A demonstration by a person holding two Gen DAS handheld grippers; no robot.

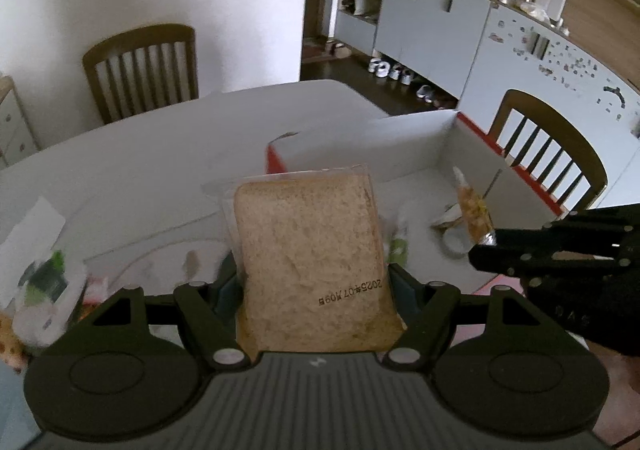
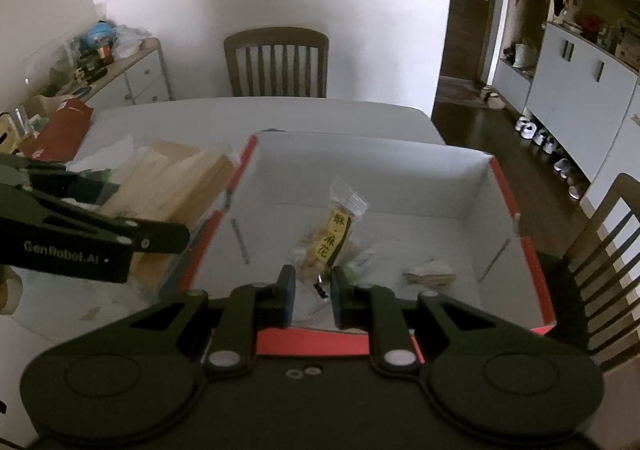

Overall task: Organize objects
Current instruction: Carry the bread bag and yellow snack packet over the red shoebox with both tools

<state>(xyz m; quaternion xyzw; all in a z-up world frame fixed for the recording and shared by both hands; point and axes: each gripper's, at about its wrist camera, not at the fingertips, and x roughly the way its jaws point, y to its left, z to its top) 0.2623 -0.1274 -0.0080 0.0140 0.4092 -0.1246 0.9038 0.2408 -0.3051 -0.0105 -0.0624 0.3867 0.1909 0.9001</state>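
- Bread pack (image 1: 312,262): one slice in a clear wrapper, pinched upright between the fingers of the left gripper (image 1: 316,290), held in the air over the tabletop (image 1: 160,153) just short of the box (image 1: 408,141).
- Grip sits on the lower part of the pack; top half stands free with a loose film edge. Risk: soft bread squashes if the squeeze is hard, or the slick film slides out if it is light.
- Snack pack (image 2: 326,250): narrow clear bag with a yellow label, clamped at its lower end by the right gripper (image 2: 313,290), tip pointing up over the box floor. Fingers nearly together, only the bag between them.
- Risk: bag is held by one end only, so it can swing or pivot, and it may drop on a slant when let go.
- Box: white inside, red rim, open top. Small items (image 2: 430,274) already lie on the floor near the front right, plus something green and blurred beside the snack pack; cannot tell what.
- Risk: new packs land on top of these and pile up, not sorted.
- Both grippers are close at the box's near-left corner. Risk: they bump, or the left one clips the red rim (image 2: 240,169) going in.
- Loose packets (image 1: 44,282) lie on the tabletop at left, a tan stack (image 2: 180,177) beside the box; a low pass could knock them.
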